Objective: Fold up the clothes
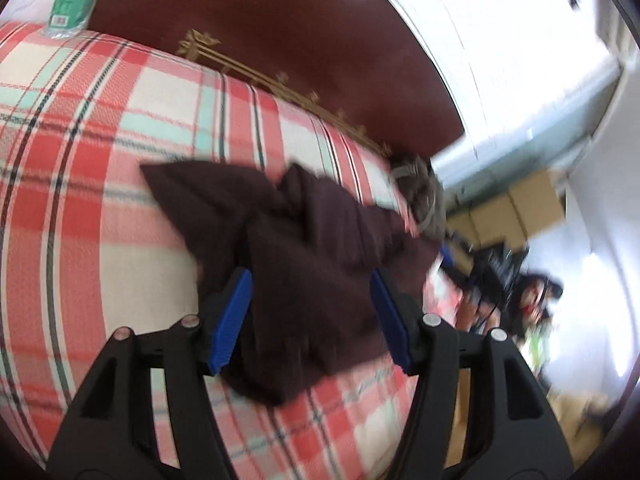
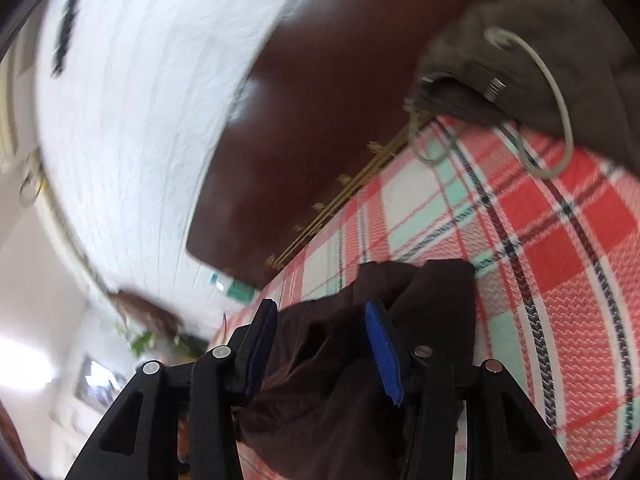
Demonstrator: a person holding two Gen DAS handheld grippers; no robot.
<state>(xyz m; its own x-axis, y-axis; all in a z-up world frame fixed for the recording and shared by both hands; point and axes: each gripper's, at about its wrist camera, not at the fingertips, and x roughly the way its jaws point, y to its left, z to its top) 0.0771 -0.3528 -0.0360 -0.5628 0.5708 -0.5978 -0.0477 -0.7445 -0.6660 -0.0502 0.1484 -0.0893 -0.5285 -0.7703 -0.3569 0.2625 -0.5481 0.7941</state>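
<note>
The dark brown cloth lies crumpled on the checked bed cover, not far from the brown headboard. Its long way runs from the headboard side down toward the near edge of the bed. The left gripper has its blue fingers wide apart, one on each side of the cloth, and they are not pinching it. The right gripper is also wide open, with cloth bunched between its fingers; I cannot tell if they touch it. Both grippers sit right at the cloth, so neither looks nearer. A gray garment with a pale cord lies closer to the headboard, apart from the brown cloth. I think the next move is to close on two edges.
</note>
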